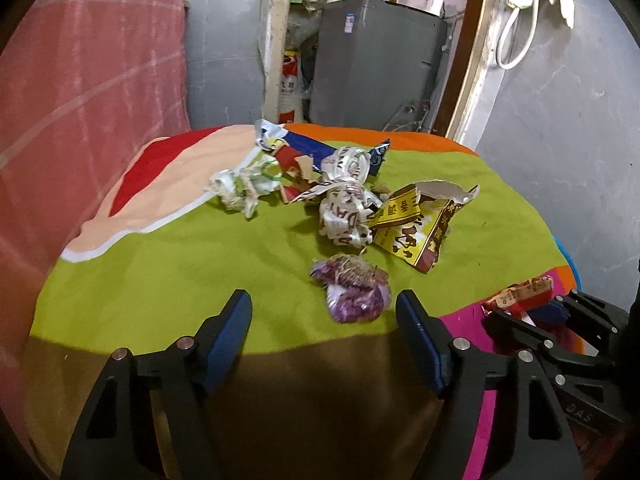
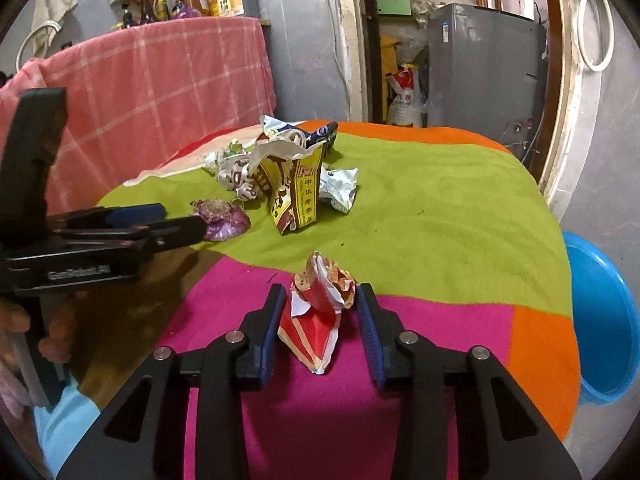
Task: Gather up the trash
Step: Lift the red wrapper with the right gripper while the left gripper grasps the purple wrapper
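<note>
While the right gripper (image 2: pixel 320 308) brackets the red wrapper (image 2: pixel 314 320), pads not yet pressing, its long axis runs 12-to-6; left gripper (image 1: pixel 324 312) open, purple wad (image 1: pixel 352 292) at 12.

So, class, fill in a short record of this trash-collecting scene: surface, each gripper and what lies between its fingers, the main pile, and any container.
surface: table under a multicoloured cloth
left gripper: open, purple wrapper between its fingers, not pinched
right gripper: red crumpled wrapper between its fingers; whether the pads press it is unclear
main pile: yellow torn carton beside white printed wrappers
container: blue basin beyond the table's edge
</note>
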Demonstrator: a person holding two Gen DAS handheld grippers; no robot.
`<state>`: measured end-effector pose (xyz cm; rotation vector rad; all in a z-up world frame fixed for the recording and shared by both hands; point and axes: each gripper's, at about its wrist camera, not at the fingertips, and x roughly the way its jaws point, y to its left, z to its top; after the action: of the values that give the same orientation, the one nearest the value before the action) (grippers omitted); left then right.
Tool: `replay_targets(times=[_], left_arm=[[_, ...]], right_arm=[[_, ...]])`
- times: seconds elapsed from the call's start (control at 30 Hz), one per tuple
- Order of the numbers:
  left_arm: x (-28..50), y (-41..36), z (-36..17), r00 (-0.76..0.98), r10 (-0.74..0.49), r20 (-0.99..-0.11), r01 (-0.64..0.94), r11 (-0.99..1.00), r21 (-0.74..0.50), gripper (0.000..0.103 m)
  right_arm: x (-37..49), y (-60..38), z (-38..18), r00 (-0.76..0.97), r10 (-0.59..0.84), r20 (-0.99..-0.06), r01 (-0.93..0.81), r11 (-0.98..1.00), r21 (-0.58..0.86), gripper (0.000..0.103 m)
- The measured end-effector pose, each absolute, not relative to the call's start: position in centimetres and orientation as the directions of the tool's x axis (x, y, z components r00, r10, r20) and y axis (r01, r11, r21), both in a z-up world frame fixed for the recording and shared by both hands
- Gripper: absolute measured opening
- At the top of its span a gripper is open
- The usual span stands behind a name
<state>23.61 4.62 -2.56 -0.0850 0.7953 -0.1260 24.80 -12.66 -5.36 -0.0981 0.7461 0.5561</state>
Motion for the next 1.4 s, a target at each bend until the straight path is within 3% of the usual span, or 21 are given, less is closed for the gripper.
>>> replay_targets(times=[0.33,0.43,0.5,0.6,0.97,1.4], left_arm=[[26.2,2.7,-3.6,0.658,-0.126,-0.742,0.136,0.990,-0.048,0.055],[26.5,2.4,-3.7,0.656,-0.105,-0.747,0.139,0.990,-0.018,0.047],[26.3,2.1,-3.9,0.659,-0.098,-0.746,0.143,0.990,-0.005,0.037],[26.2,2.0,-3.9,0.663,-0.090,-0.743,0.147,0.989,0.011,0.032],[23.4,1.9,-2.6,0.719,-0.159,-0.677,0.155,0.986,-0.067,0.027],[20.8,-2.1,1.9,0.838,-0.233,-0.494,0.180,0.972,-0.153,0.027]], right_arm=[[25.2,-12.9,-5.6,0.590,0.481,-0.648,-0.519,0.841,0.152,0.033],[25.2,-12.8,-5.6,0.591,0.482,-0.646,-0.518,0.841,0.154,0.033],[25.2,-12.8,-5.6,0.593,0.480,-0.647,-0.518,0.842,0.151,0.033],[25.2,-12.9,-5.6,0.593,0.481,-0.646,-0.519,0.841,0.150,0.033],[23.8,-13.6,-4.9,0.640,0.477,-0.603,-0.511,0.850,0.130,0.030],[20.5,-18.5,-1.0,0.823,0.404,-0.401,-0.406,0.910,0.084,0.029]])
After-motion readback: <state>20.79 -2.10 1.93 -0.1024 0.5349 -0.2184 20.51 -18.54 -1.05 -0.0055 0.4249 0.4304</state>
